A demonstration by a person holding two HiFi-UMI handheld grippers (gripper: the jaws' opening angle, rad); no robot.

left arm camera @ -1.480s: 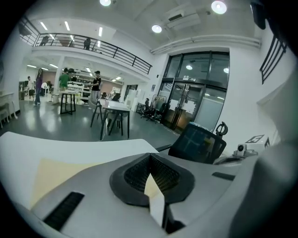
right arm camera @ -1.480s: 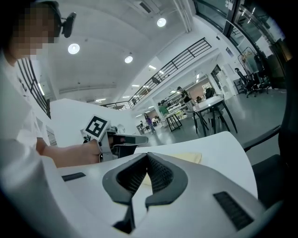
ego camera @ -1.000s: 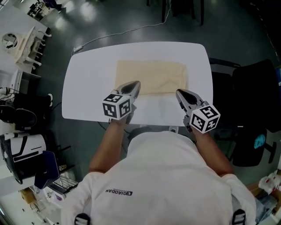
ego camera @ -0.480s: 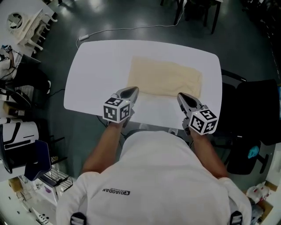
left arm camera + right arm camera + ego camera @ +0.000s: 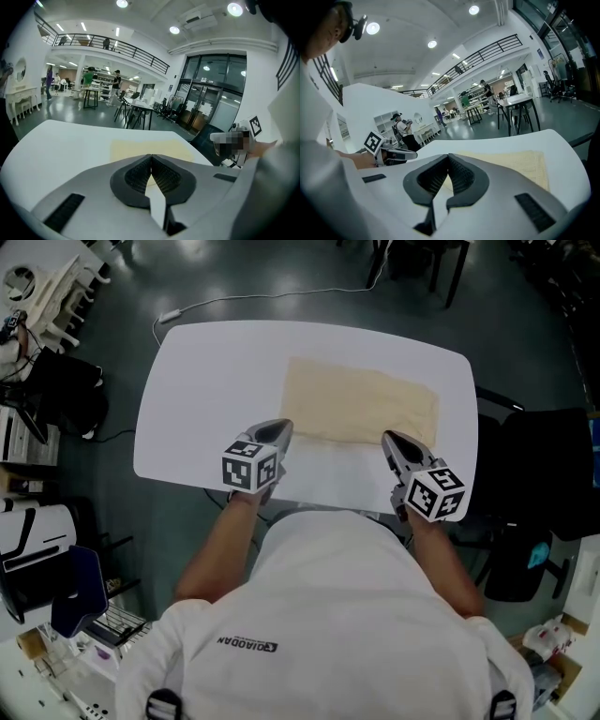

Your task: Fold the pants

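Observation:
The cream pants [image 5: 361,401] lie folded into a flat rectangle on the white table [image 5: 206,390], right of its middle. My left gripper [image 5: 280,430] is shut and empty, its tips by the pants' near left corner. My right gripper [image 5: 388,438] is also shut and empty, at the pants' near edge. In the left gripper view the jaws [image 5: 151,157] meet, with the pants [image 5: 140,147] ahead on the table. The right gripper view shows shut jaws [image 5: 448,157] with the pants [image 5: 511,161] beyond, and the left gripper [image 5: 393,153] at the left.
A black chair [image 5: 539,474] stands close to the table's right side. A cable [image 5: 262,298] runs on the floor behind the table. Racks and clutter [image 5: 37,427] fill the floor at left. The near table edge [image 5: 328,504] lies just under my hands.
Both grippers have drawn back toward me and leftward along the pants' near edge, still shut. The left one has gone from over the pants to the near left corner.

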